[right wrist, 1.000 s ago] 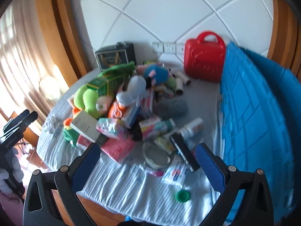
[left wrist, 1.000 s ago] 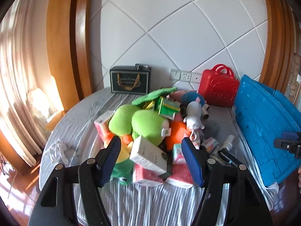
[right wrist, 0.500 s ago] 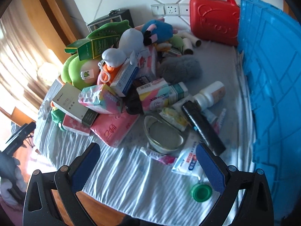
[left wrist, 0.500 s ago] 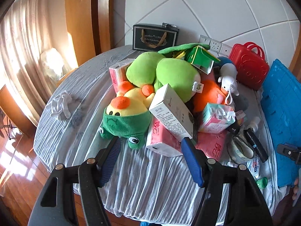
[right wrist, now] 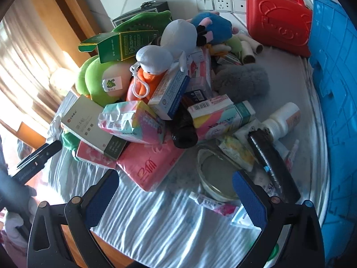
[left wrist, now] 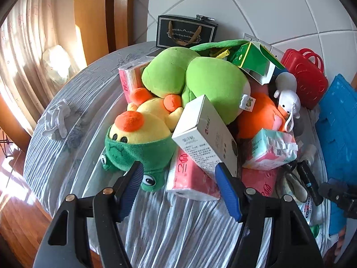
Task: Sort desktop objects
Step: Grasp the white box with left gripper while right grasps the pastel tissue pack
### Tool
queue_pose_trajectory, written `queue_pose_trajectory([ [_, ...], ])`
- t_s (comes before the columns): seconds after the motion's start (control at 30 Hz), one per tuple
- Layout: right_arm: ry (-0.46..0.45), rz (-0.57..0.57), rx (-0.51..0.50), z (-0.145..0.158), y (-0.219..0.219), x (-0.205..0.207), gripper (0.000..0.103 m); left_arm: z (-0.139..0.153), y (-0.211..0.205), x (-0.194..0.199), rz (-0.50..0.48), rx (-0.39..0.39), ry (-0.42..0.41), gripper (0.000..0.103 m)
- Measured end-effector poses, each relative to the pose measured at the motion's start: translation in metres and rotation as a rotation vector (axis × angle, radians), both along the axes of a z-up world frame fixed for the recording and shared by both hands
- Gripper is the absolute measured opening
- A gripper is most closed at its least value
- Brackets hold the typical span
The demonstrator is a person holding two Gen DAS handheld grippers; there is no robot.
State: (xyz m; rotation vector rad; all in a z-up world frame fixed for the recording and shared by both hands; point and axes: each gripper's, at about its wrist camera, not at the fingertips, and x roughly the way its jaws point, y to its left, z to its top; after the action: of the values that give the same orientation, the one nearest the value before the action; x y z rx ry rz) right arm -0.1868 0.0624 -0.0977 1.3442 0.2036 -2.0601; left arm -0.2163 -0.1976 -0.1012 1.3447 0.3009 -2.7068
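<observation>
A heap of objects lies on a round table with a grey striped cloth (left wrist: pixel 169 230). In the left wrist view my left gripper (left wrist: pixel 180 189) is open and empty, just before a pink tissue pack (left wrist: pixel 189 178), a white box (left wrist: pixel 205 136) and a yellow duck plush in a green frog hood (left wrist: pixel 138 138). Green plush (left wrist: pixel 200 78) lies behind. In the right wrist view my right gripper (right wrist: pixel 176 201) is open and empty, over the cloth (right wrist: pixel 156 223) before a pink tissue pack (right wrist: pixel 151 165), a clear round dish (right wrist: pixel 214 174) and a black tube (right wrist: pixel 272 163).
A red case (right wrist: pixel 279 20) stands at the wall. A blue plastic crate panel (right wrist: pixel 334 102) lines the right side. A black gift bag (left wrist: pixel 186 32) stands at the back. A white glove (left wrist: pixel 55 120) lies on the left cloth. Curtains and wood floor are left.
Both grippers have moved closer to the heap and tilted down, so the objects look larger. Both jaws stay open and empty.
</observation>
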Motion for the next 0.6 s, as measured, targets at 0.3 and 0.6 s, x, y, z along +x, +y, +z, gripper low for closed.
queue_pose_trajectory([
  [0.3, 0.002, -0.114, -0.047, -0.003, -0.04, -0.002, 0.103, -0.023, 0.002, -0.056, -0.169, 0.036, -0.026, 0.066],
  [0.6, 0.028, -0.157, -0.014, -0.022, -0.099, 0.004, 0.103, -0.035, 0.017, -0.076, -0.305, 0.051, -0.055, 0.066],
])
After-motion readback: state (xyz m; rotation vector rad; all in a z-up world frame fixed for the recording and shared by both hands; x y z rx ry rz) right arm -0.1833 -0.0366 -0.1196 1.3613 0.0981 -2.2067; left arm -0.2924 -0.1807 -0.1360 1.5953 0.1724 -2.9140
